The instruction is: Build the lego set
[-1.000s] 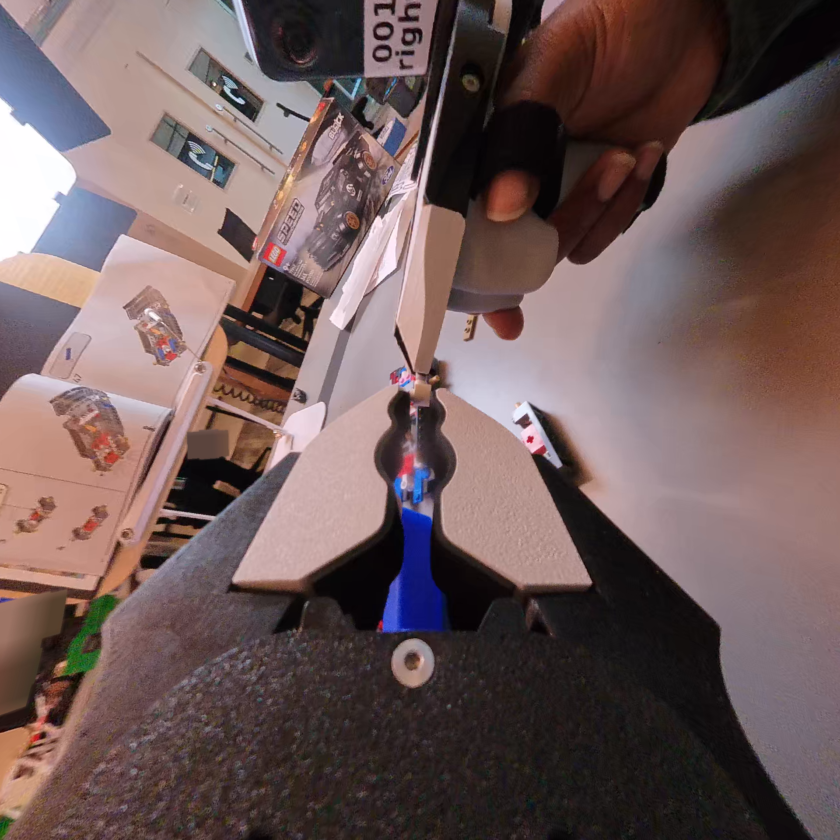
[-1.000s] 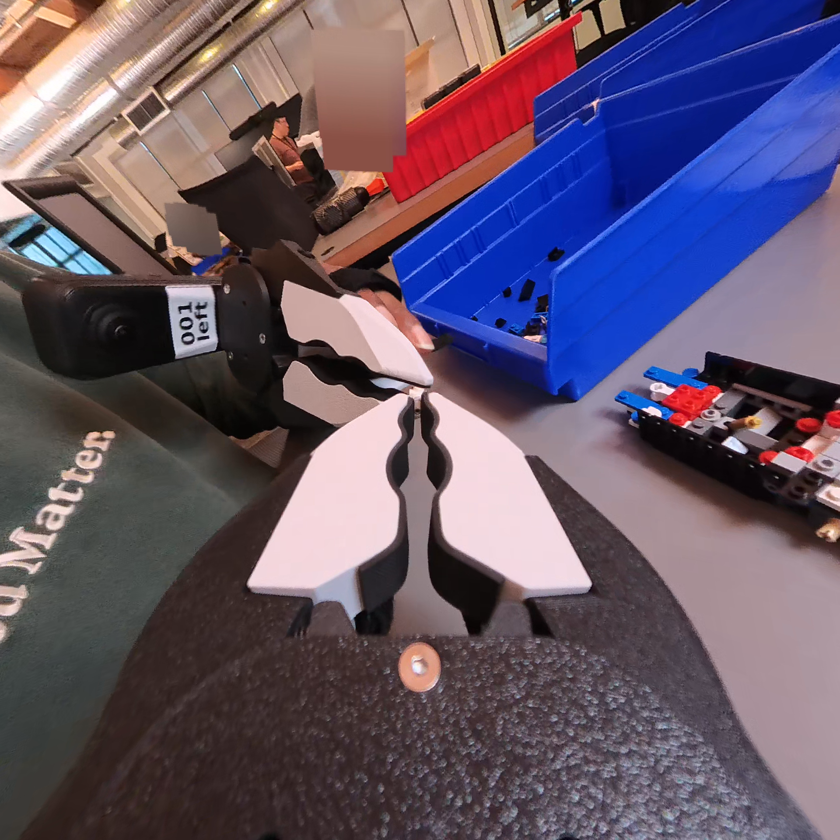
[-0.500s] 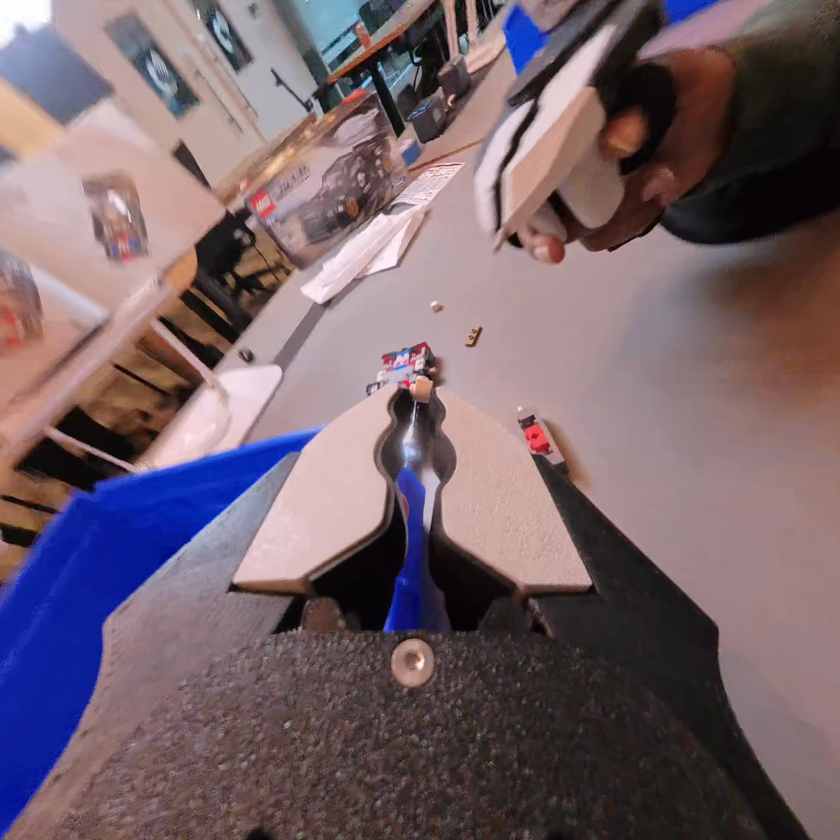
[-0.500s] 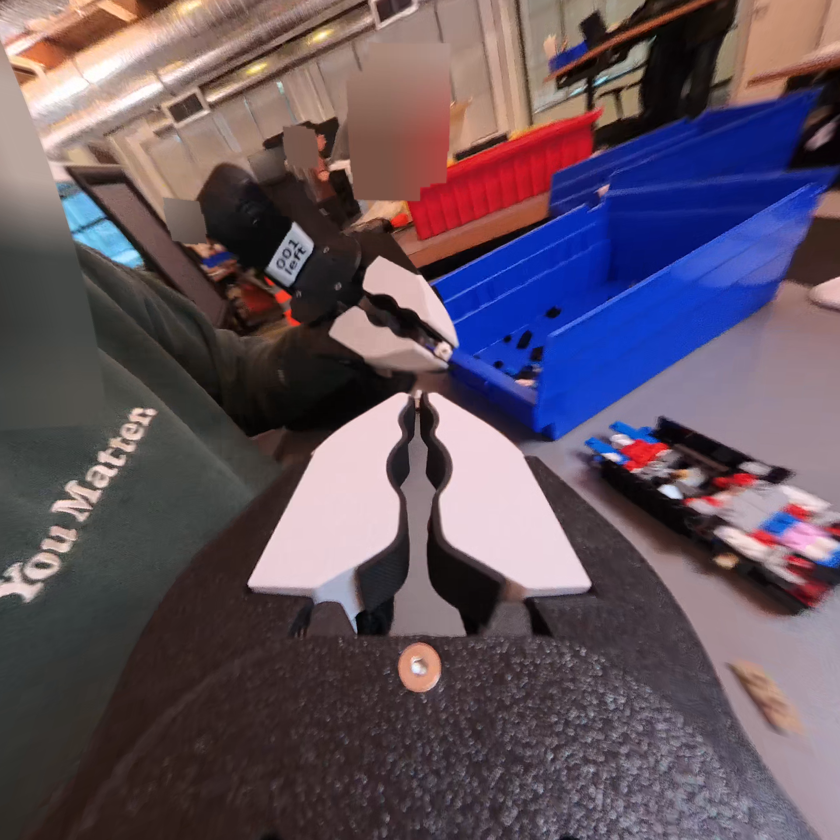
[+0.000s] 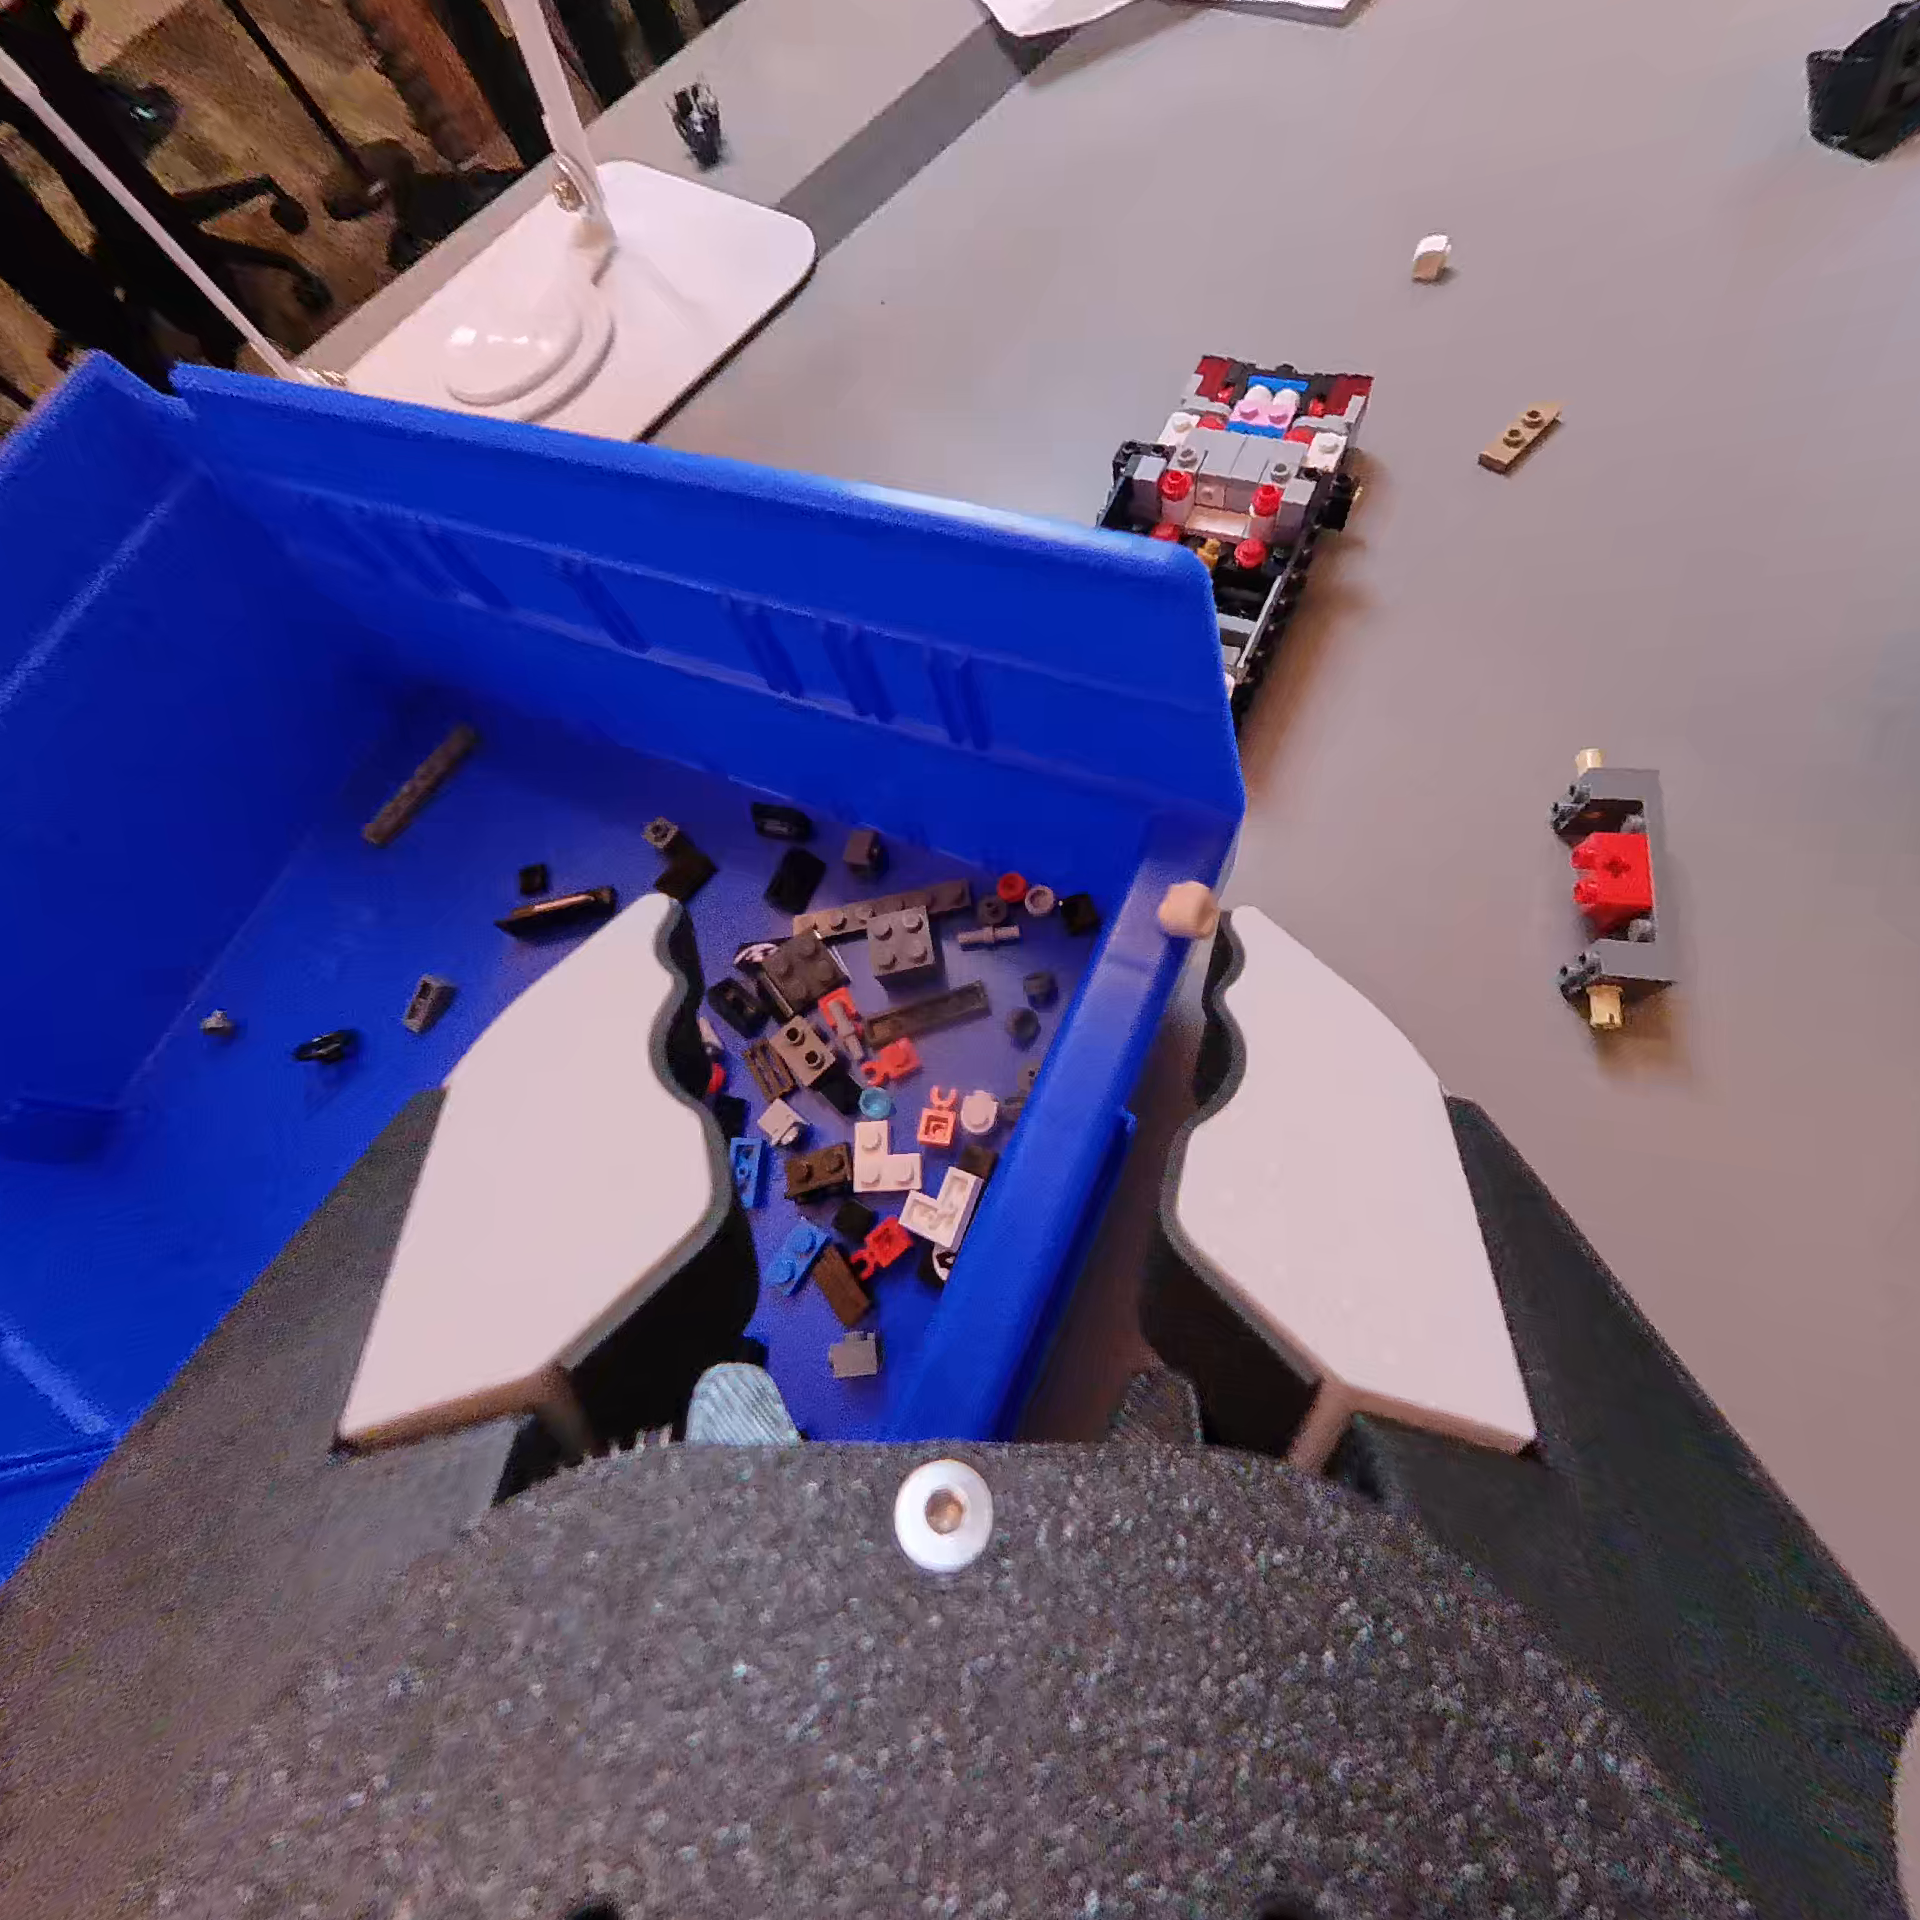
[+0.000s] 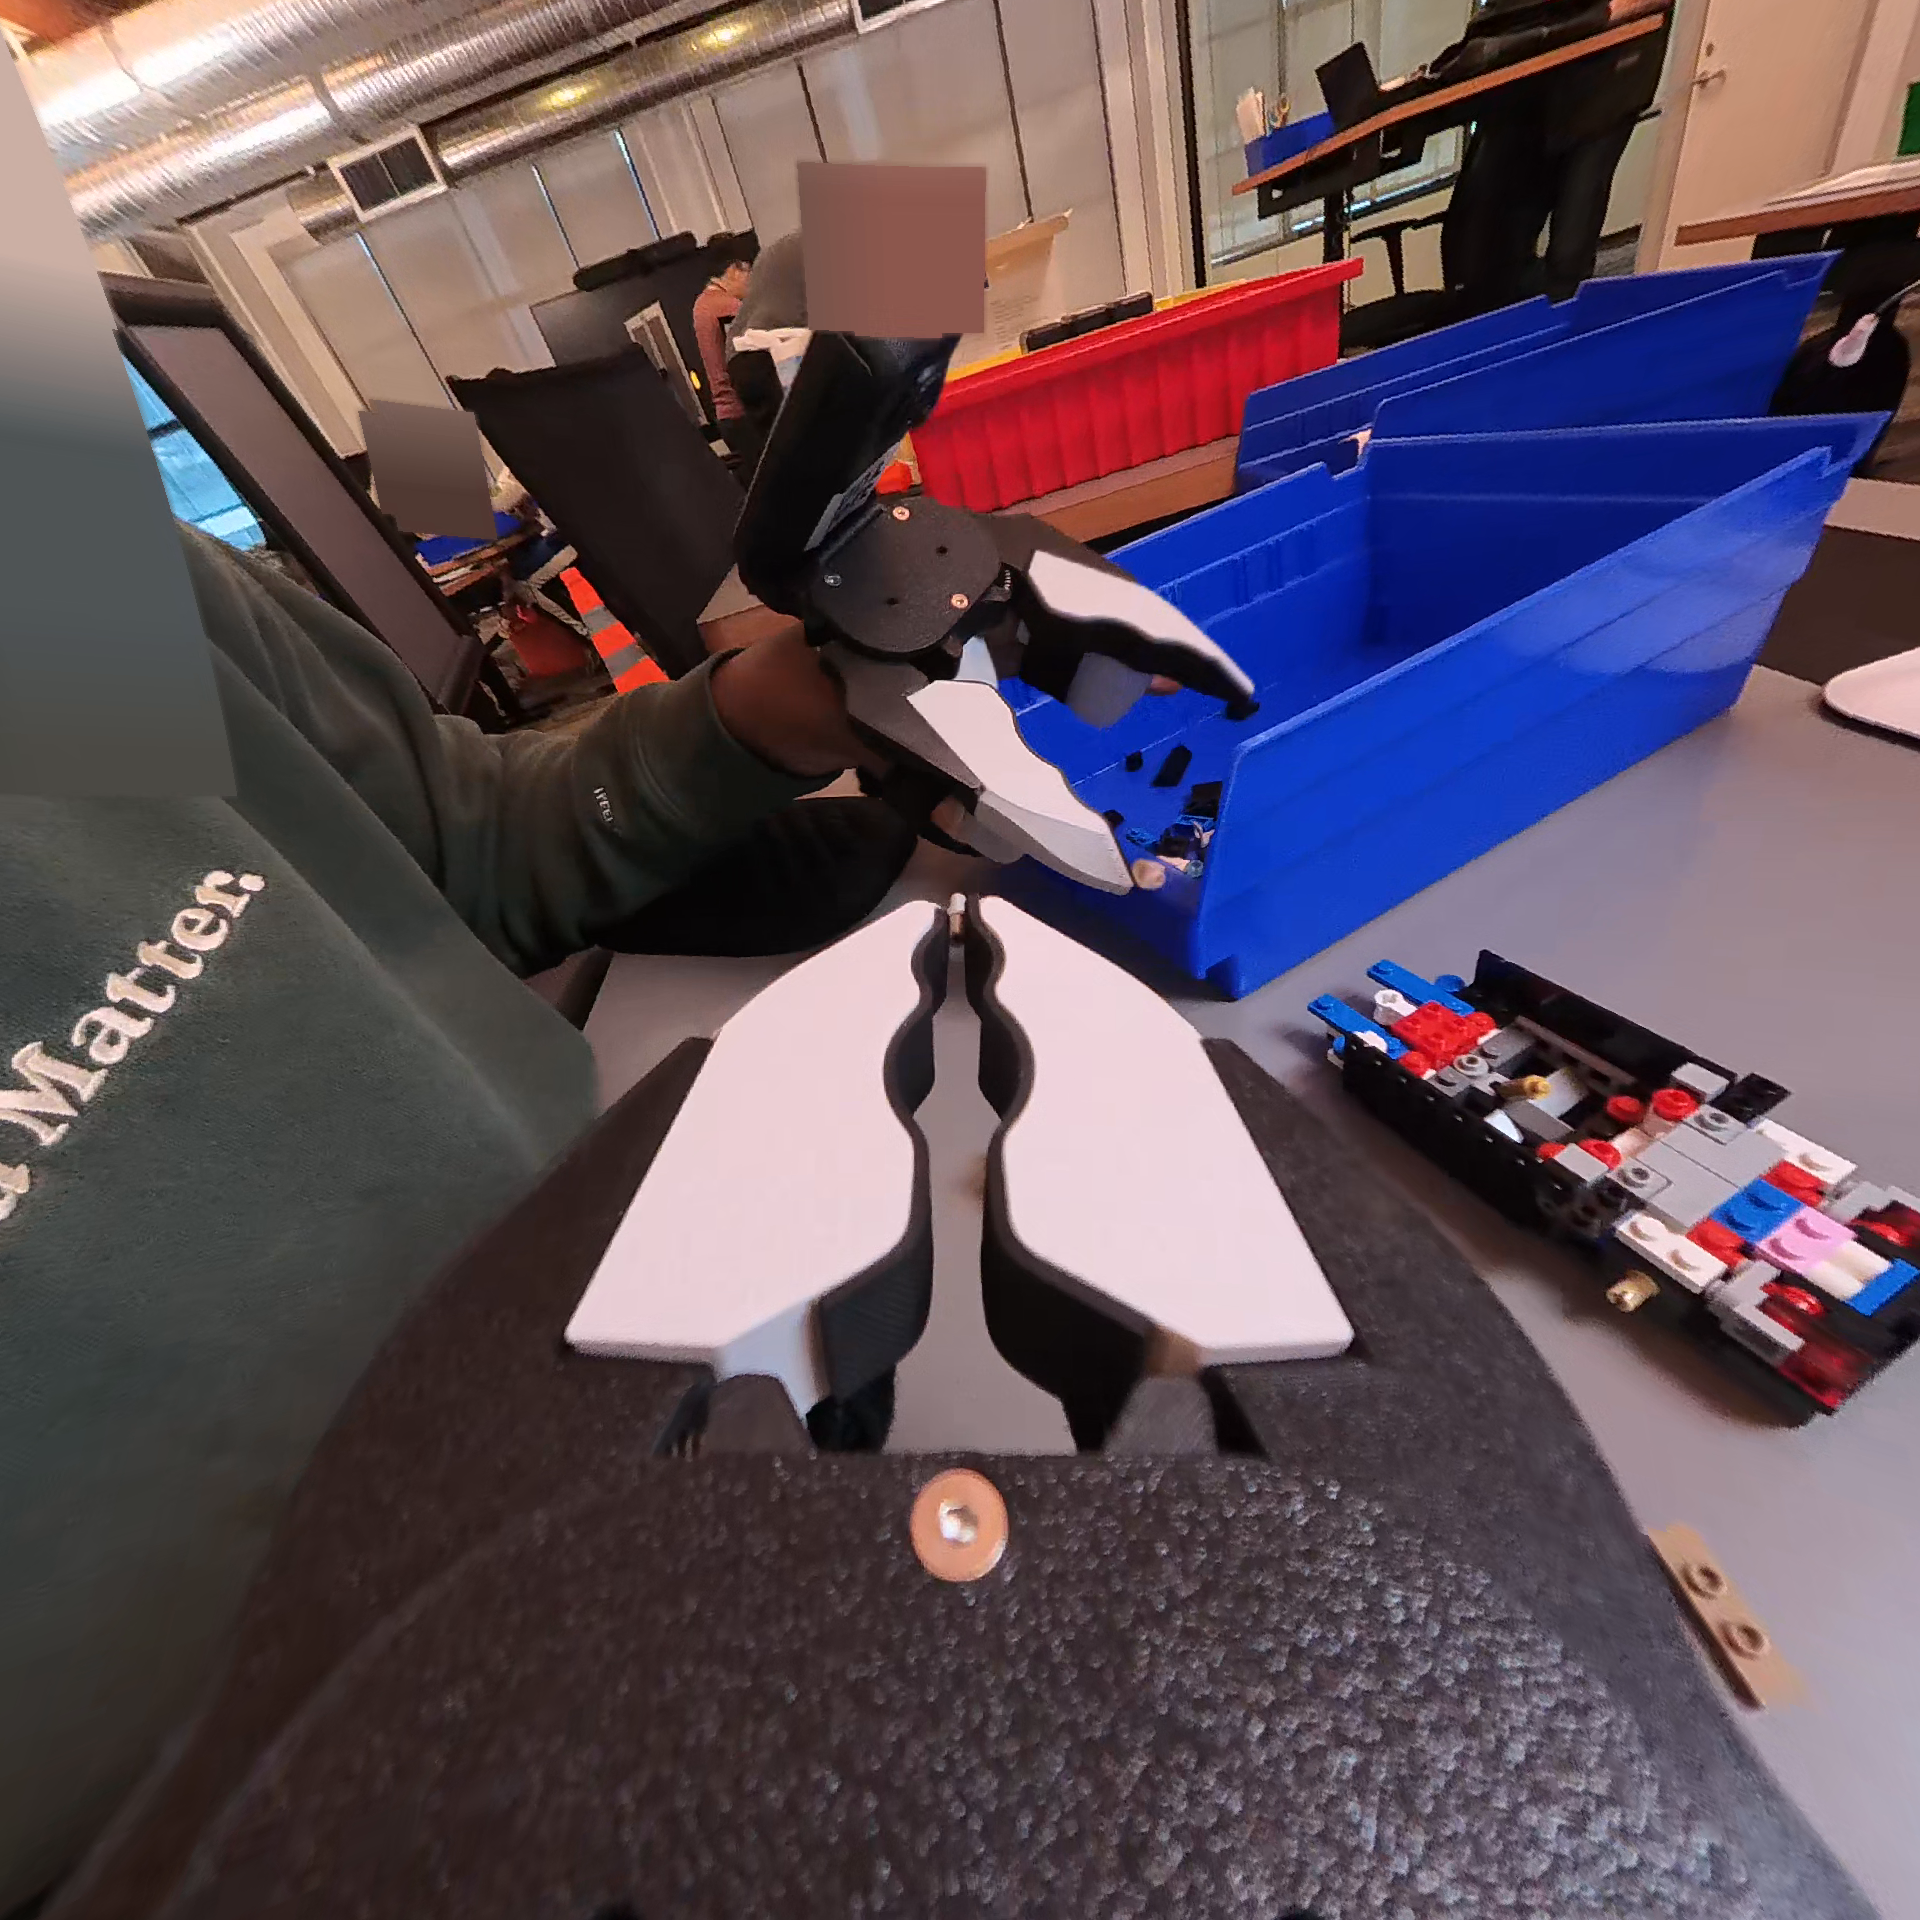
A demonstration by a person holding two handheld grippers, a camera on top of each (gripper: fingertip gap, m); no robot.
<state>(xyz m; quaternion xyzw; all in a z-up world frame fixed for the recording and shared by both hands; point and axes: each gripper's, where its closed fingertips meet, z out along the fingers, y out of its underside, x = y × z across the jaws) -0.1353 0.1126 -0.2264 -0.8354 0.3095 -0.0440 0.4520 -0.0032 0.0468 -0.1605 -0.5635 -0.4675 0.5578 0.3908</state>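
Half-built lego car [image 5: 1242,488] beside bin [image 5: 665,582]

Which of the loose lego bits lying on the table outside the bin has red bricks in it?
The grey subassembly right of the blue bin; the tan plate and small white piece farther back show no red.

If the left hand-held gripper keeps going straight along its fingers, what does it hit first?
Probably the blue bin: the open left hand-held gripper straddles its corner wall, heading toward the loose bricks inside. Depth is uncertain.

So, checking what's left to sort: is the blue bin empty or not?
Not empty. The blue bin holds loose lego pieces scattered on its floor, clustered near one end.
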